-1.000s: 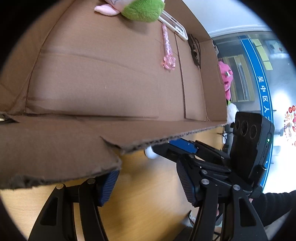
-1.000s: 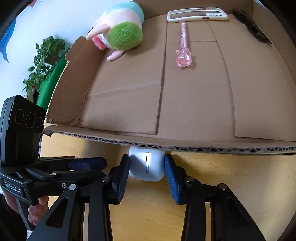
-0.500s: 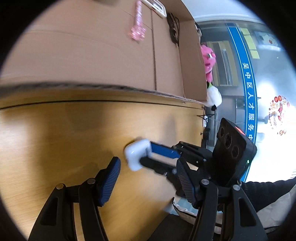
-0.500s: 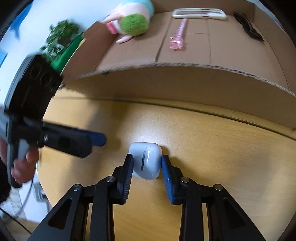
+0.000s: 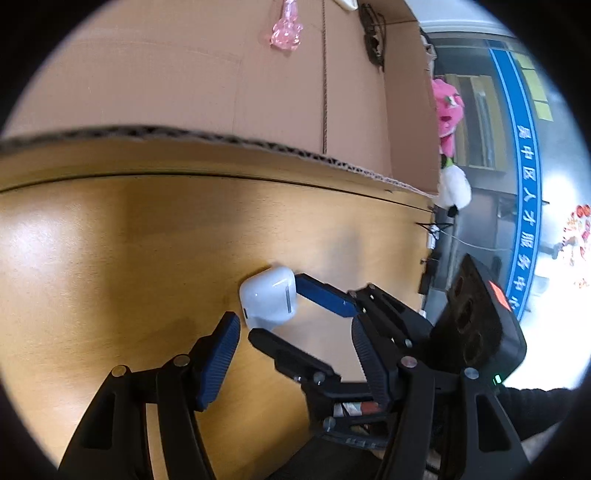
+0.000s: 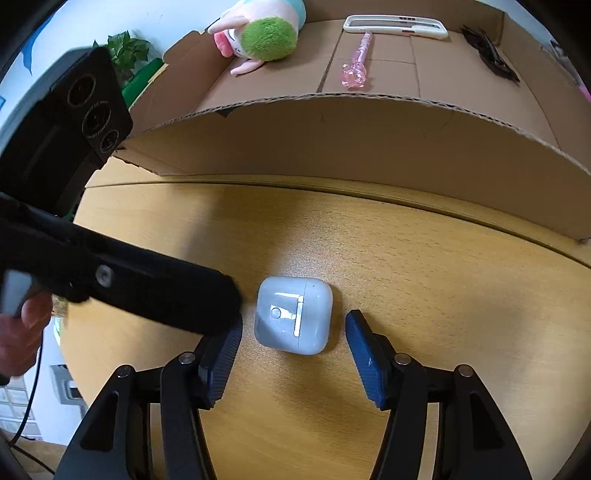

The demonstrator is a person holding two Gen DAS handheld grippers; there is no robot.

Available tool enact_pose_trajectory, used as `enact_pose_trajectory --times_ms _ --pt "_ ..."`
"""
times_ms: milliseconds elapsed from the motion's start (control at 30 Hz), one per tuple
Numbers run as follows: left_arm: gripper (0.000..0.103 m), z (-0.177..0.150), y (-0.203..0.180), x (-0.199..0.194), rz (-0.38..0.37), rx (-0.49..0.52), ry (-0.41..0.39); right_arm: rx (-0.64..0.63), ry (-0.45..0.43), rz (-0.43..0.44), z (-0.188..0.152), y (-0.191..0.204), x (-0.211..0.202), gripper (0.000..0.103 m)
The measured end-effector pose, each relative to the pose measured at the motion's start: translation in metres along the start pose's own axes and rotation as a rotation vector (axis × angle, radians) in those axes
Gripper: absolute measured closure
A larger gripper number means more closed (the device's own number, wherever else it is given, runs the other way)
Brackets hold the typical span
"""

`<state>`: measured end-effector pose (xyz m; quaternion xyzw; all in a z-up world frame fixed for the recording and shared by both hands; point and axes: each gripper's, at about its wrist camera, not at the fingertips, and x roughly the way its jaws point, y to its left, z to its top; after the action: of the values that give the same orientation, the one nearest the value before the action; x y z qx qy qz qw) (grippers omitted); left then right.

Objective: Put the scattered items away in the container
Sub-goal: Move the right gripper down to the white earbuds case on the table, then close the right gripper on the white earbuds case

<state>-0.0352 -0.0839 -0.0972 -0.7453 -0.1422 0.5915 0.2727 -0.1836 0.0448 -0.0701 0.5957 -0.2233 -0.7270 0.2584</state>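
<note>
A white earbud case (image 6: 293,319) lies on the wooden table in front of the cardboard box (image 6: 369,133). My right gripper (image 6: 293,354) is open, its pads on either side of the case without touching it. In the left wrist view the case (image 5: 269,297) lies just ahead of my open, empty left gripper (image 5: 291,350), with the right gripper (image 5: 325,317) reaching in from the right. The box holds a green and pink plush toy (image 6: 264,35), a pink wand (image 6: 356,64), a white phone case (image 6: 395,27) and a black hair clip (image 6: 487,50).
The left gripper's body (image 6: 62,140) crosses the right wrist view's left side, close to the case. A potted plant (image 6: 125,51) stands beyond the box at left. A pink plush (image 5: 448,110) and a blue banner (image 5: 524,177) are in the background.
My right gripper has lowered the case from the box's front edge to the table and opened, letting go of it. My left gripper has dropped toward the table and come close to the case.
</note>
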Motion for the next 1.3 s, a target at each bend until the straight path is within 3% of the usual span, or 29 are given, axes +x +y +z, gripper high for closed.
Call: enact_pose_trajectory --times_ms 133,233,367,533,833,867,933,1033,1200,1267,1300 --pt "0.042 0.003 -0.004 0.007 0.027 -0.04 -0.038 0.024 -0.008 0.0 -0.004 -0.001 -0.002 0.052" --pt "0.042 0.004 -0.007 0.014 0.05 -0.052 -0.019 0.03 -0.015 -0.001 -0.008 0.001 -0.002 0.053" --pt "0.042 0.002 -0.012 0.023 0.147 -0.042 -0.002 0.048 -0.033 -0.013 -0.012 0.003 -0.003 0.057" --pt "0.077 0.002 -0.01 0.026 0.251 -0.028 0.011 0.069 -0.035 -0.007 -0.016 0.001 -0.005 0.058" --pt "0.078 -0.003 -0.007 0.026 0.221 -0.03 0.004 0.085 -0.037 -0.005 -0.018 -0.004 -0.013 0.059" --pt "0.078 -0.003 -0.006 0.027 0.229 -0.024 -0.001 0.085 -0.035 -0.003 -0.017 -0.006 -0.013 0.059" --pt "0.063 -0.002 -0.008 0.028 0.249 -0.017 -0.013 0.083 -0.037 0.006 -0.016 -0.006 -0.011 0.07" --pt "0.045 0.0 -0.008 0.023 0.213 -0.021 -0.038 0.067 -0.028 0.011 -0.014 -0.002 -0.007 0.073" --pt "0.041 0.002 -0.007 0.022 0.208 -0.013 -0.029 0.103 -0.016 0.017 -0.01 -0.009 -0.001 0.072" --pt "0.042 0.0 -0.008 0.023 0.21 -0.006 -0.024 0.129 -0.03 0.029 -0.008 -0.011 -0.001 0.067" --pt "0.042 0.0 -0.008 0.023 0.21 -0.003 -0.022 0.136 -0.042 0.031 -0.007 -0.011 -0.001 0.057"
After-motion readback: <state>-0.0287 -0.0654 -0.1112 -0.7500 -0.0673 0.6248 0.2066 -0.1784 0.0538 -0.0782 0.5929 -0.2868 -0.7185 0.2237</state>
